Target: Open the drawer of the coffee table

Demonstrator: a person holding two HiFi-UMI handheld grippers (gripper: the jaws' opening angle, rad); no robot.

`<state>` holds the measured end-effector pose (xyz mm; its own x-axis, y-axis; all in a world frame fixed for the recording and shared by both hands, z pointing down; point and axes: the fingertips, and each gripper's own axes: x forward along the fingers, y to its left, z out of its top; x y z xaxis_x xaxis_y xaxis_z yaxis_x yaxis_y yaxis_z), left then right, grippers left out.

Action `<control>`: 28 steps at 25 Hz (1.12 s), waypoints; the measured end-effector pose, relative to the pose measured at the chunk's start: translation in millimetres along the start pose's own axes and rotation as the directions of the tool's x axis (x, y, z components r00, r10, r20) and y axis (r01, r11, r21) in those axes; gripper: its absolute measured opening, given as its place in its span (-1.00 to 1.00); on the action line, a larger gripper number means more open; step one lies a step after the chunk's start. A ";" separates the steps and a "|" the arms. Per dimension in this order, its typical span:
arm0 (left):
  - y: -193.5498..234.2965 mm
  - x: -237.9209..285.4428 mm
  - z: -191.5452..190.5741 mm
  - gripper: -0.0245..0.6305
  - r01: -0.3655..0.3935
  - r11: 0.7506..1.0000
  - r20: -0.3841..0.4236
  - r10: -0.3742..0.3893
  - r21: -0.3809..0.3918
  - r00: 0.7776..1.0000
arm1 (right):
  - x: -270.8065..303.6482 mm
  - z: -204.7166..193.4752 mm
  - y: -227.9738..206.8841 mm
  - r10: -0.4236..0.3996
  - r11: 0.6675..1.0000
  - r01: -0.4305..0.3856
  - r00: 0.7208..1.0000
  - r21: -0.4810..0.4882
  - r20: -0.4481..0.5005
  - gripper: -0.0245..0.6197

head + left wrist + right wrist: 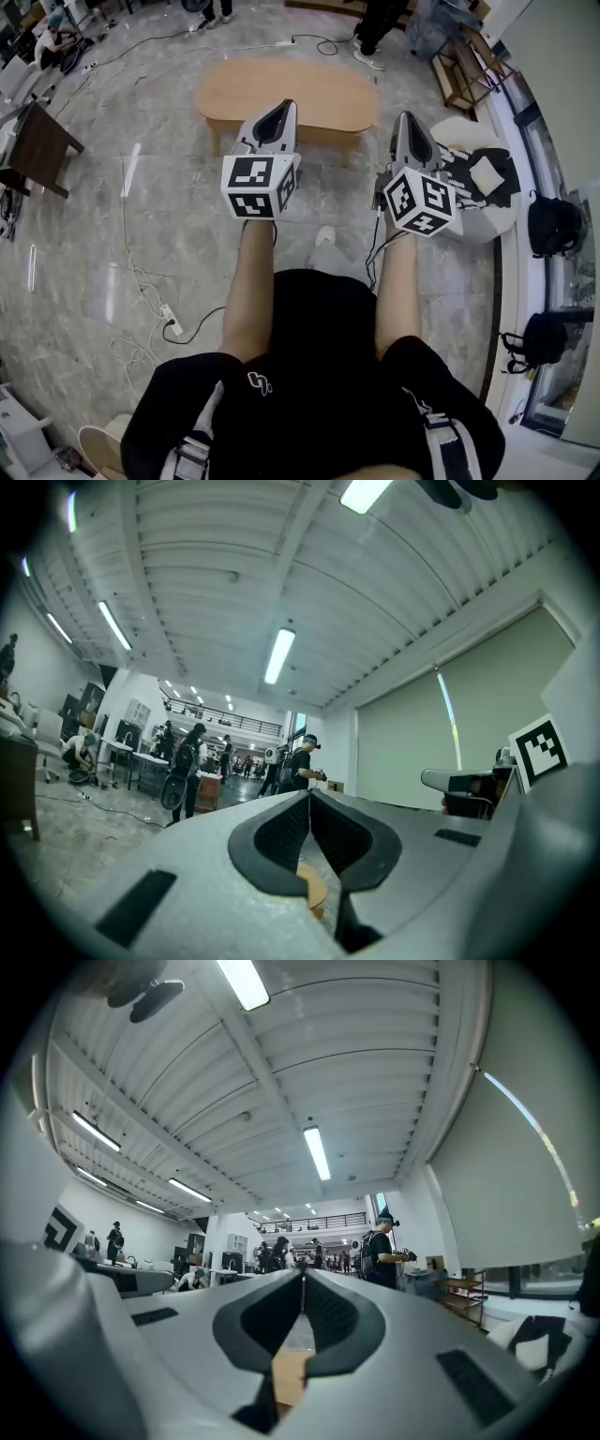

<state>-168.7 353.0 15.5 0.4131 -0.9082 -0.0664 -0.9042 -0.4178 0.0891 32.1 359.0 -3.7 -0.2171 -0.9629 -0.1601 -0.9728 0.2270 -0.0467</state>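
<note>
Coffee table, one oval wooden piece, stands in the upper middle of the head view, and its rounded near edge runs just above the tips of two grippers; its drawer cannot be made out from above. Left gripper and right gripper each have their jaws pressed together, with nothing between them. Bare marble floor spreads wide to the left of the table, crossed by one white cable at lower left. One dark side table marks the left edge. At right, one white seat crowds the right gripper, and two black backpacks line the frame's edge.
</note>
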 end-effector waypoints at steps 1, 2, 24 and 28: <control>3.4 -0.2 -0.9 -0.89 -0.003 1.000 0.003 0.003 0.004 1.000 | 2.4 -2.0 1.9 0.004 1.000 -0.004 1.000 0.003 0.005 -0.89; 7.0 0.0 -2.2 -0.89 -0.007 1.000 0.006 0.007 0.007 1.000 | 4.9 -4.5 3.4 0.009 1.000 -0.009 1.000 0.003 0.008 -0.89; 34.9 165.8 -62.1 -0.89 0.012 0.999 -0.051 -0.011 0.031 0.999 | 144.1 -82.9 -84.2 0.025 0.998 -0.023 0.999 0.057 -0.023 -0.89; 38.1 222.5 -67.8 -0.89 0.004 0.998 -0.062 0.000 0.060 0.998 | 196.9 -98.9 -113.2 0.047 0.995 -0.044 0.998 0.087 -0.031 -0.89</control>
<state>-103.8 133.5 71.5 0.4192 -0.9079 -0.0045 -0.9075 -0.4191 0.0294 91.4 129.3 67.5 -0.2653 -0.9552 -0.1314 -0.9514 0.2814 -0.1249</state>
